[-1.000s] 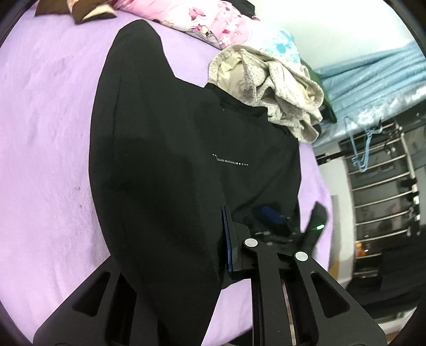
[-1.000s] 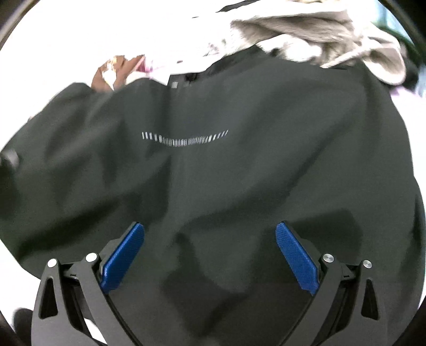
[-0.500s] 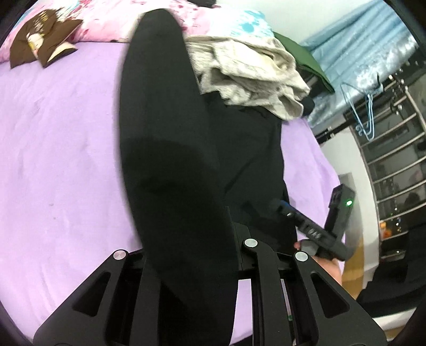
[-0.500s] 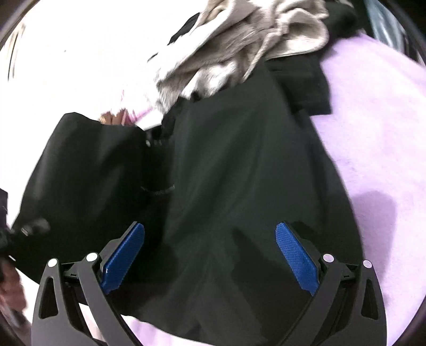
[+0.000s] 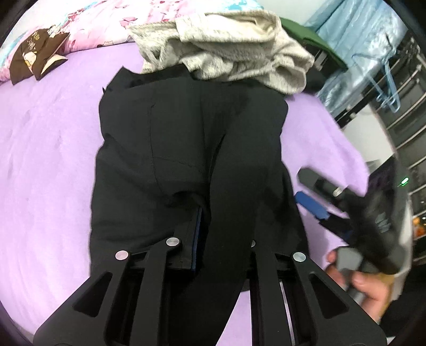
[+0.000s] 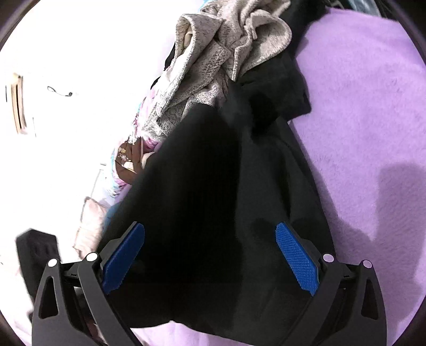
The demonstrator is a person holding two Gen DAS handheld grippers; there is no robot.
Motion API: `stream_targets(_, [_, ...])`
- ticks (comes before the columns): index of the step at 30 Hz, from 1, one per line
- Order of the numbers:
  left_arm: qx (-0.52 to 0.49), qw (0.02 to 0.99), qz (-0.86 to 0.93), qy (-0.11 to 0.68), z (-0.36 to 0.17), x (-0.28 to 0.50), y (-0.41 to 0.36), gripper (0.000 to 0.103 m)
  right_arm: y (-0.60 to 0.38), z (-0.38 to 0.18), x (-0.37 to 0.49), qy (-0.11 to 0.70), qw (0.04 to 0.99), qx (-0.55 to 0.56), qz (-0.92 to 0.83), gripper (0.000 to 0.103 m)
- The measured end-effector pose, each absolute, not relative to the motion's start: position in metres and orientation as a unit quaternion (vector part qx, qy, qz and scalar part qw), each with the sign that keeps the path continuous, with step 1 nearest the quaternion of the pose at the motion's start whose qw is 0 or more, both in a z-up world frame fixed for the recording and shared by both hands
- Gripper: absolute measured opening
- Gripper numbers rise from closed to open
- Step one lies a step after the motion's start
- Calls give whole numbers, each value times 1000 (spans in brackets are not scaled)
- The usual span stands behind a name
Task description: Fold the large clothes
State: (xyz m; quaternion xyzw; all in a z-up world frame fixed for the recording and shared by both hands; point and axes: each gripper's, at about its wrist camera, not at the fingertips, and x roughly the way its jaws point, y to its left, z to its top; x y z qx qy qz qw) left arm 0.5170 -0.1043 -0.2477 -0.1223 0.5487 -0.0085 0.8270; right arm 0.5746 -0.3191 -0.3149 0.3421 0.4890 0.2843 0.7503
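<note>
A large black garment (image 5: 186, 149) lies on the purple bed, folded lengthwise into a narrow strip. My left gripper (image 5: 213, 234) is shut on its near edge, and the cloth drapes over the jaws. My right gripper (image 6: 210, 263) is open and empty, its blue pads (image 6: 298, 266) wide apart just above the garment (image 6: 213, 199). The right gripper (image 5: 314, 207) also shows in the left wrist view, held in a hand at the garment's right side.
A grey fleece garment (image 5: 234, 50) is heaped at the far end of the black one, also in the right wrist view (image 6: 213, 58). A floral quilt (image 5: 111, 21) and brown item (image 5: 34, 56) lie at the back. Purple sheet (image 5: 48, 159) surrounds; racks (image 5: 386, 87) stand right.
My left gripper has carried the garment's side across, so it now lies folded and narrower. My right gripper has swung out to the right side, still open.
</note>
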Motion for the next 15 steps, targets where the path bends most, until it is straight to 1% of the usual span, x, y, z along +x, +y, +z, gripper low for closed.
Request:
stream_targets(3, [-101,830,4,549,-260,515,-121,12,-325,-320,576,490,728,376,298,98])
stream_targets(10, [-52,849,33,525,-264,507,-141,12,-310,-346,581,538,640,438,329,98])
stream_targets(15, [3,862,52,505,-267,498,-157,12,-287,-341,588,550,634,427,336,98])
